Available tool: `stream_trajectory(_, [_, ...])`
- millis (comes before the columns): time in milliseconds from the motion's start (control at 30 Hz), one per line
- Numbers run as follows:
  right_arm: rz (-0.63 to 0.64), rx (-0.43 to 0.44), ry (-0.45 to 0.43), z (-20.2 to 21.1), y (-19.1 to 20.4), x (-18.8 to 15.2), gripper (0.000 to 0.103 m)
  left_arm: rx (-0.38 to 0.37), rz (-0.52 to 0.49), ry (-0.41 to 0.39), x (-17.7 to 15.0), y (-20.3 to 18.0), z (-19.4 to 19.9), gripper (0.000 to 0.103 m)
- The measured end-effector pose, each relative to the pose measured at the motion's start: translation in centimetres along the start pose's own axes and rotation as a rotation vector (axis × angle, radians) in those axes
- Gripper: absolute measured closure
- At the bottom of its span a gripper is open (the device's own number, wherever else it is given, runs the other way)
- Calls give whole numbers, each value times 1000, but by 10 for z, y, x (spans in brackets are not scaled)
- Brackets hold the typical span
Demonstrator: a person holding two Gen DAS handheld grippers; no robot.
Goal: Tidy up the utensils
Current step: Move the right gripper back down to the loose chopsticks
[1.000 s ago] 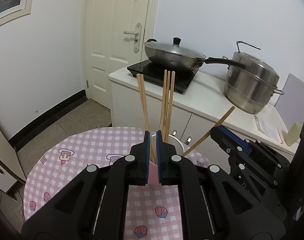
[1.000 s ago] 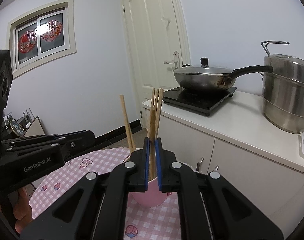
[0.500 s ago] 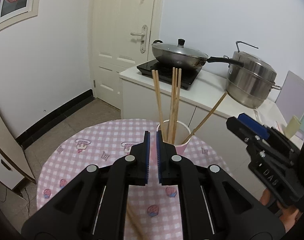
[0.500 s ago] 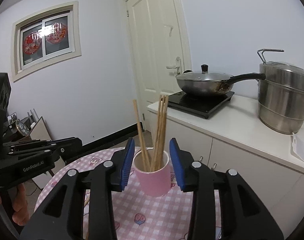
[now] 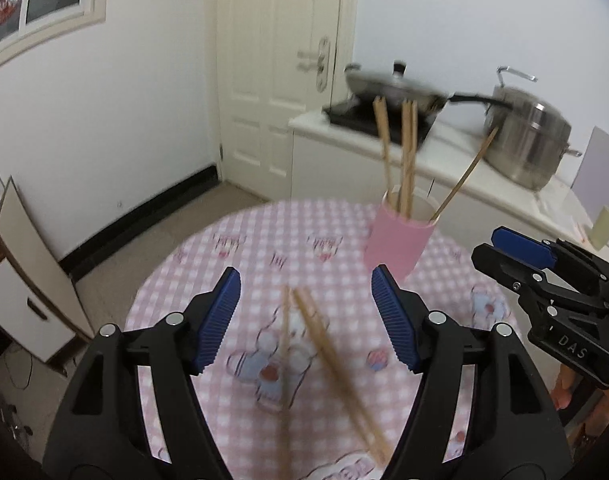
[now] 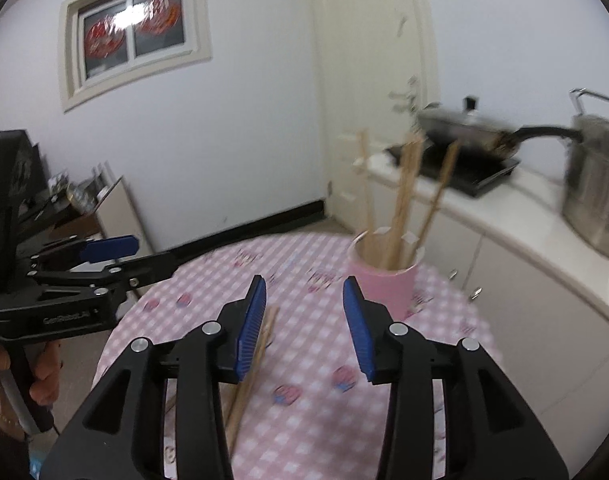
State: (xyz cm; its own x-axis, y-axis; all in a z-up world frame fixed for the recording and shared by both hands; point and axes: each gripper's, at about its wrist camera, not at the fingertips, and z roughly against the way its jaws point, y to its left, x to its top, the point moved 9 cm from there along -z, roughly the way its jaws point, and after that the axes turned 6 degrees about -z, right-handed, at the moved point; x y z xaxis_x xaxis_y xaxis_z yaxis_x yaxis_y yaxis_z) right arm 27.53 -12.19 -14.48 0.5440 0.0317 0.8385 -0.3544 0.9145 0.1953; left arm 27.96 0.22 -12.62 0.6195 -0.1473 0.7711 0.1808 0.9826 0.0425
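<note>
Left gripper (image 5: 304, 316): I've got the jaws standing wide, they have just been opening; loose chopsticks lie on the cloth below the gap, nothing pinched.
Right gripper (image 6: 304, 320): jaws parted, nothing between the pads; they opened a moment back and have barely widened since.
Loose chopsticks (image 5: 324, 364): a few on the pink checked tablecloth (image 5: 224, 256), crossing in a shallow V, blurred, so I can't count them for sure.
Pink cup (image 5: 398, 240): upright near the table's far edge, several chopsticks (image 5: 406, 156) standing in it, one leaning out to the right.
Handling, my read: light, stiff, thin wood; smooth enough to roll or swivel in the pads.
Where I'd grip: around the middle of one stick, pads across it, away from the crossing so I lift one alone.
Risk, my guess: the cup looks light; a nudge when dropping a stick in could tip it.
</note>
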Motion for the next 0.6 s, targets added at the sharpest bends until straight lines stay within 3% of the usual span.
stream_trajectory(267, [13,36,211,-51,27,-41,62,-36,48,219,-55,30,-46,35])
stream_trajectory(533, [-16,6,349,-94,31,-69,62,-61,54,340,-84,30,-91,36])
stream_trajectory(600, [-25,0,377,-104,27,-73,62,-51,44,366,-88,29,-103,42])
